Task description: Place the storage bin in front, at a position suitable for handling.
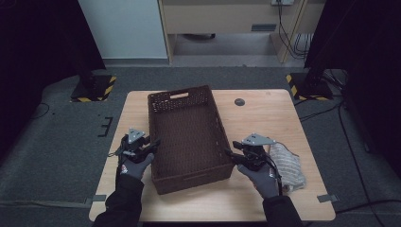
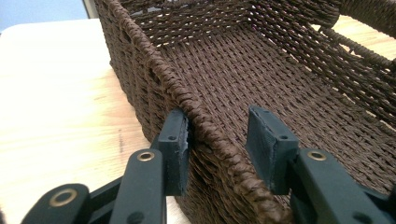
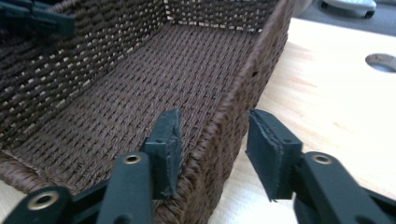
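An empty brown wicker basket (image 1: pixel 189 137) lies lengthwise on the middle of the wooden table (image 1: pixel 265 113). My left gripper (image 1: pixel 153 143) is at its left wall near the front. In the left gripper view the gripper (image 2: pixel 217 126) is open and straddles the rim (image 2: pixel 154 60), with one jaw against the outside of the wall and the other inside, apart from it. My right gripper (image 1: pixel 229 153) is at the right wall near the front. It stands open (image 3: pixel 212 121) astride that rim (image 3: pixel 261 51), one jaw inside the basket and one outside.
A striped grey cloth (image 1: pixel 286 165) lies crumpled on the table just right of my right hand. A round hole (image 1: pixel 239 101) sits in the tabletop behind the basket's right side. Black stands with yellow-black bases flank the far table corners.
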Tool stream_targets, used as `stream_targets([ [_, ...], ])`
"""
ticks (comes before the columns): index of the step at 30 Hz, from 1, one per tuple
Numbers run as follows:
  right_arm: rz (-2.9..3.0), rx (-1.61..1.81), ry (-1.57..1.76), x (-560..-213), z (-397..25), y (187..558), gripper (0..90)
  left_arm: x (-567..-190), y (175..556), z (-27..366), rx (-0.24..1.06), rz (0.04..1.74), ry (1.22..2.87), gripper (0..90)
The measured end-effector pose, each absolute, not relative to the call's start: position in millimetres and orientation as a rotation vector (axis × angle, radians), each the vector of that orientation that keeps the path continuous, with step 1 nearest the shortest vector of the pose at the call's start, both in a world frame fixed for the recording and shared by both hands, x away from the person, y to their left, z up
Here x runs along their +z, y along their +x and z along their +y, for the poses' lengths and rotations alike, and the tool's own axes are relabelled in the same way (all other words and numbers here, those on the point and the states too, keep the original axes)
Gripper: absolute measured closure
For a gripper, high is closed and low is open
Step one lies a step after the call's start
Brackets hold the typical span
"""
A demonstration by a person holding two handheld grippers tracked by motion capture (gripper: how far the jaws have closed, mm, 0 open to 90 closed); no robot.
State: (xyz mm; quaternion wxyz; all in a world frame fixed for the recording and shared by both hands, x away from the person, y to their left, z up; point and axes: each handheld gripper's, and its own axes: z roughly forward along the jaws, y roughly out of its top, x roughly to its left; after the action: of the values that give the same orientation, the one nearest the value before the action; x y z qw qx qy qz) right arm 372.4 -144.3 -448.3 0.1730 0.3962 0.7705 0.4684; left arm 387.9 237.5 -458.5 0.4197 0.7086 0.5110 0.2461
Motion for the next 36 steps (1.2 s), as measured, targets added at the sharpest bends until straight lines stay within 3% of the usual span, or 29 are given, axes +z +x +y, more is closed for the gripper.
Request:
stream_targets([
  [3,2.189,1.33,1.143,-451.7,-145.5,372.4,63.3,-459.2,389.2,232.5,0.603,1.269,1.776,57.5],
  [10,2.171,1.314,1.167,-451.1,-145.9,368.5,67.3,-459.2,390.5,234.1,0.589,1.259,1.782,53.7],
  [20,2.17,1.298,1.184,-449.4,-141.0,357.0,65.9,-460.7,391.6,238.8,0.586,1.24,1.774,53.7],
  [23,2.182,1.287,1.175,-447.3,-142.6,360.0,57.1,-461.5,391.8,239.5,0.571,1.238,1.761,54.2],
  [26,2.129,1.305,1.151,-443.7,-147.3,363.7,54.5,-461.2,392.1,238.5,0.577,1.231,1.764,56.8],
  [33,2.112,1.318,1.179,-447.9,-151.2,375.7,56.9,-461.4,396.9,230.3,0.579,1.204,1.78,58.5],
  [36,2.122,1.332,1.195,-450.8,-152.8,377.0,63.3,-461.1,398.0,225.3,0.577,1.19,1.794,58.4],
])
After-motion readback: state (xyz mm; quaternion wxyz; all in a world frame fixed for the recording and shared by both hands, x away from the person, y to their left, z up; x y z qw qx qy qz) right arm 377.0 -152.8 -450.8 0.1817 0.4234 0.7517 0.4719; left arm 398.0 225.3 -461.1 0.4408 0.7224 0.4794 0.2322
